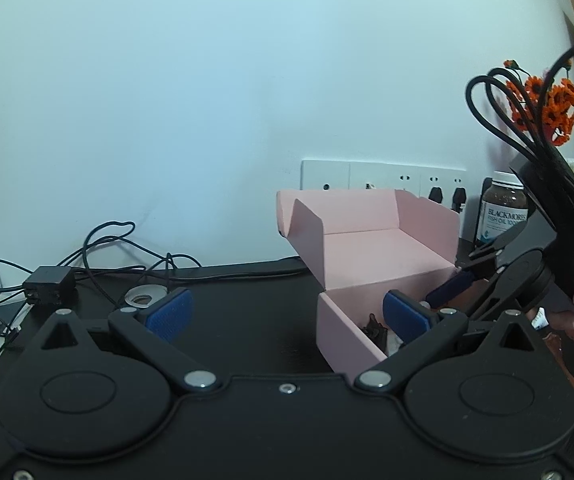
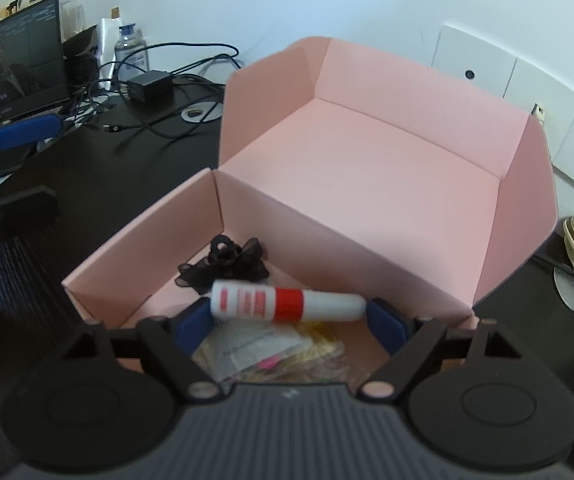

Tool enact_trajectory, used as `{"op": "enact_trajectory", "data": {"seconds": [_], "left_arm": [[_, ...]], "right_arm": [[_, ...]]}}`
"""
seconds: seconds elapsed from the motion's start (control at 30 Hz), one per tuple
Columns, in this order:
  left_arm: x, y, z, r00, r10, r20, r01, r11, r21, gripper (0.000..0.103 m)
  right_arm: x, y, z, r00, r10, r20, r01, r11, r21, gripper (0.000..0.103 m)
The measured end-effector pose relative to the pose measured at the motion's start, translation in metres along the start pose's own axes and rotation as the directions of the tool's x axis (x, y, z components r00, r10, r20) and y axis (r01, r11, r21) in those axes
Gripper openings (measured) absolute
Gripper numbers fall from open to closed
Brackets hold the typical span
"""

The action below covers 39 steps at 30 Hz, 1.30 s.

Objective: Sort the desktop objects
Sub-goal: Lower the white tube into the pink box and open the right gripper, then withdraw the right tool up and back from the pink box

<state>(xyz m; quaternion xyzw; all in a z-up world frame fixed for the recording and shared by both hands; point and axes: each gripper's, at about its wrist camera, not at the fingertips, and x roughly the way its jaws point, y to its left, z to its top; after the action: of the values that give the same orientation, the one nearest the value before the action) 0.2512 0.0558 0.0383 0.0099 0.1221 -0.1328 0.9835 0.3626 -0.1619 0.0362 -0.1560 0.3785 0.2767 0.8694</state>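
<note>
Tube (image 2: 287, 303) lies crosswise, clamped end to end in right tool (image 2: 291, 320) over pink box (image 2: 367, 168).

Open pink cardboard box (image 2: 367, 184) on a dark desk, lid tilted back, a black hair tie (image 2: 227, 264) inside its far left, white-and-red tube (image 2: 287, 303) lying crosswise above clear packets (image 2: 271, 352) at near side
</note>
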Motion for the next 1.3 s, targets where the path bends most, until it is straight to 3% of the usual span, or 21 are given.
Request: {"op": "enact_trajectory", "data": {"seconds": [0.1, 0.53, 0.7, 0.87, 1.03, 1.3], "left_arm": [[0.000, 0.000, 0.000, 1.000, 0.028, 0.002, -0.028, 1.000, 0.013, 0.103], [0.002, 0.004, 0.000, 0.999, 0.032, -0.015, -0.032, 0.999, -0.005, 0.103], [0.001, 0.003, 0.000, 1.000, 0.028, -0.003, -0.028, 1.000, -0.001, 0.103], [0.002, 0.004, 0.001, 1.000, 0.028, -0.012, -0.028, 1.000, -0.013, 0.103], [0.002, 0.005, 0.001, 1.000, 0.028, -0.012, -0.028, 0.999, -0.021, 0.103], [0.003, 0.003, 0.001, 0.999, 0.027, -0.017, -0.027, 1.000, -0.006, 0.103]], "right_arm": [[0.001, -0.001, 0.000, 1.000, 0.004, -0.001, -0.004, 1.000, 0.007, 0.084], [0.005, -0.004, 0.001, 1.000, 0.022, -0.012, -0.022, 0.999, 0.045, 0.084], [0.002, -0.016, 0.010, 0.997, 0.067, 0.029, -0.071, 0.982, 0.175, 0.084], [0.008, -0.019, 0.019, 0.998, 0.052, 0.023, -0.056, 0.971, 0.232, 0.082], [0.017, -0.015, 0.022, 1.000, -0.011, -0.010, 0.013, 0.976, 0.218, 0.081], [0.013, -0.014, 0.020, 1.000, -0.026, 0.012, 0.022, 0.967, 0.254, 0.081]]}}
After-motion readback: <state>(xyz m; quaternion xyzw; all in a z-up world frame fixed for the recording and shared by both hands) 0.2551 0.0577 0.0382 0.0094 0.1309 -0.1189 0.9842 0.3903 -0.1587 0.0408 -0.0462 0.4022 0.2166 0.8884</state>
